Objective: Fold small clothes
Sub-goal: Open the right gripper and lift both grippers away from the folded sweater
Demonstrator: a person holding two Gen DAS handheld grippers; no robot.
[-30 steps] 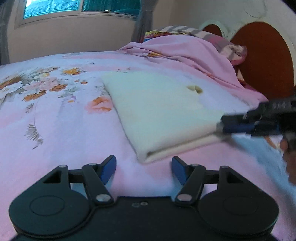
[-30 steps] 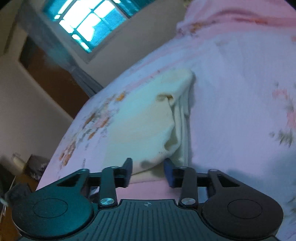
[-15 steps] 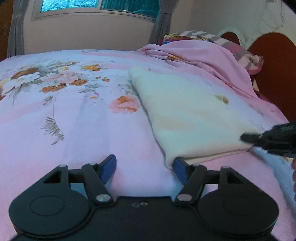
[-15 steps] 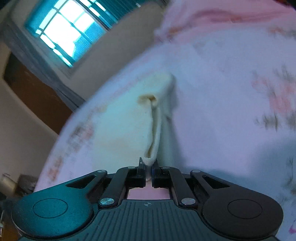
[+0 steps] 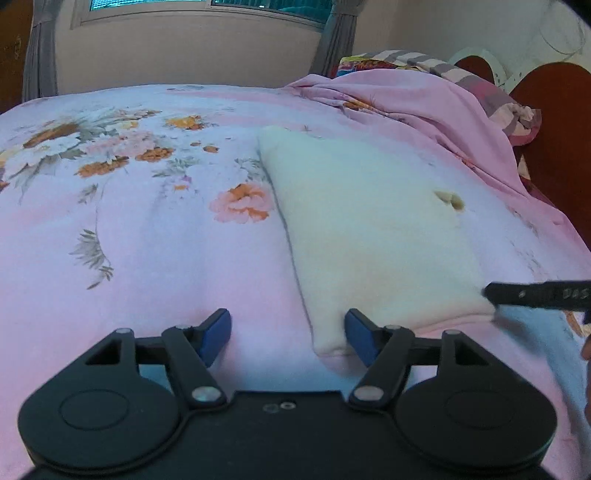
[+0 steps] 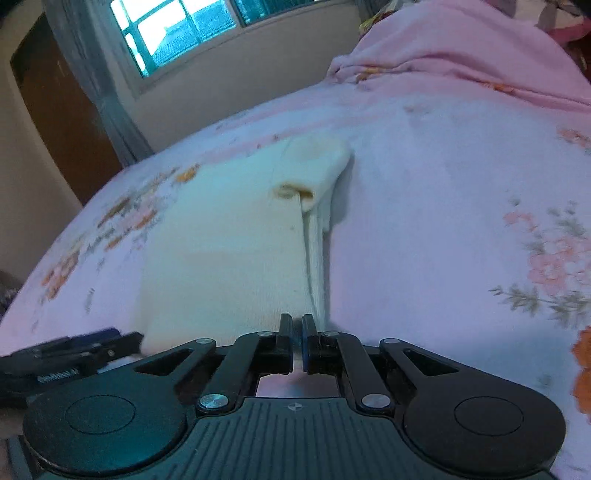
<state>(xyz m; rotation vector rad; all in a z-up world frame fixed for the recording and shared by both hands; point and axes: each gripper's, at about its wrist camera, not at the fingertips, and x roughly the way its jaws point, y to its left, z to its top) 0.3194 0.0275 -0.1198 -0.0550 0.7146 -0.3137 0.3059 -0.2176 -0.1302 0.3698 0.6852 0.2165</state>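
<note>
A cream folded garment (image 5: 373,236) lies flat on the pink floral bedspread (image 5: 147,258). My left gripper (image 5: 288,334) is open, and its right finger touches the garment's near left corner. My right gripper (image 6: 296,338) is shut on the garment's near right corner (image 6: 295,306); it shows in the left wrist view (image 5: 539,295) as a dark bar at the right edge. The garment (image 6: 229,258) stretches away from the right gripper, with a small brown-edged opening (image 6: 293,192) near its far end.
A bunched pink blanket (image 5: 424,107) and a striped pillow (image 5: 491,96) lie at the head of the bed by the brown headboard (image 5: 554,140). A window (image 6: 177,29) and a wall stand beyond the bed. The left gripper shows low left in the right wrist view (image 6: 70,354).
My right gripper has shut on the garment's corner and laid the fabric flatter. My left gripper has moved left and closer, so the garment's near left corner now sits at its right finger.
</note>
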